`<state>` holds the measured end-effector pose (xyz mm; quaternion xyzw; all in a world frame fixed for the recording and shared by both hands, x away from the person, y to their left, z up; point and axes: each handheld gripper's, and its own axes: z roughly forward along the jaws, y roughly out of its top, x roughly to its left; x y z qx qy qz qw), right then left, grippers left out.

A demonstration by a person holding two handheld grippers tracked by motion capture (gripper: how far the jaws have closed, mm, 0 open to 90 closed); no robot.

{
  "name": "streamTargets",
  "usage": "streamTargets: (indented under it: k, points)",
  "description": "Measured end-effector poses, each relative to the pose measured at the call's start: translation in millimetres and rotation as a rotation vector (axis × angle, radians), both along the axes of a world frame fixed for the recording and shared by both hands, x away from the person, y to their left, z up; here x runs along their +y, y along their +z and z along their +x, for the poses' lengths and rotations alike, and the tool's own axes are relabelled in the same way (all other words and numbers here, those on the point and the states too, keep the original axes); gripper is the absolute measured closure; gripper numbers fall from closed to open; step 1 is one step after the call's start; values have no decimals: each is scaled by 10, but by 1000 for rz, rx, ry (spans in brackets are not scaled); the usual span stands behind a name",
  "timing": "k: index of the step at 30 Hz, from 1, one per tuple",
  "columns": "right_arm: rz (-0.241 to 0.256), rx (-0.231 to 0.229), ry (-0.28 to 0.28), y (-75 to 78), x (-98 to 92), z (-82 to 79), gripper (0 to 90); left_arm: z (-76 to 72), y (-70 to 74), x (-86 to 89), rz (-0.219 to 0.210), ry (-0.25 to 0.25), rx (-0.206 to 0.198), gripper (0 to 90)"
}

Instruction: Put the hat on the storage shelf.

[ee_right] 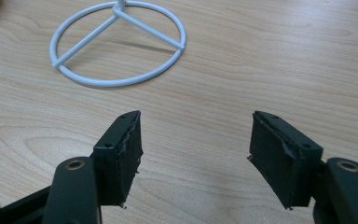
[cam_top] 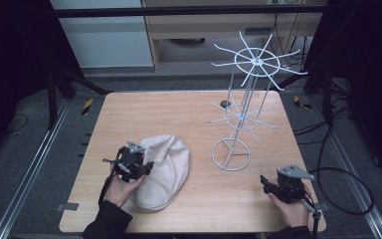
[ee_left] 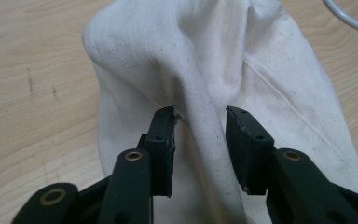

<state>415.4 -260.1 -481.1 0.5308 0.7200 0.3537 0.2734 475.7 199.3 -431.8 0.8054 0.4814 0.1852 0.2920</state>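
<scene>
A cream cloth hat (cam_top: 165, 169) lies slumped on the wooden table (cam_top: 179, 109), left of centre. My left gripper (cam_top: 146, 167) is at the hat's left edge. In the left gripper view the hat (ee_left: 223, 56) rises in a fold between the jaws of the left gripper (ee_left: 200, 116), which stand a little apart on either side of that fold. My right gripper (cam_top: 264, 181) rests near the table's front right corner. In its own view the right gripper (ee_right: 196, 126) is wide open over bare wood.
A white wire rack (cam_top: 248, 94) with two tiers of spokes stands right of centre on a ring base (ee_right: 107, 83), between the hat and the right gripper. Cables trail off the table's right side. A small dark disc (cam_top: 225, 104) lies near the far edge.
</scene>
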Motion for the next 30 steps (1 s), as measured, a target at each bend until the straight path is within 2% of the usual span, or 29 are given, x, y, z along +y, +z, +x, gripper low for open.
streamTargets:
  k: [13,19,24,26,30]
  points:
    - [0,8,5,-3,18,5,343,20,-31,36,-27,2,30,856]
    - [-3,10,9,-10,14,6,343,-3,4,58,-52,-6,19,877]
    - [5,17,9,-12,14,1,344,-52,73,105,-109,-11,-11,882]
    - [-7,11,13,-18,11,7,343,-75,110,123,-127,-16,-32,882]
    - [1,15,12,-11,14,1,344,-139,195,146,-154,-22,-82,884]
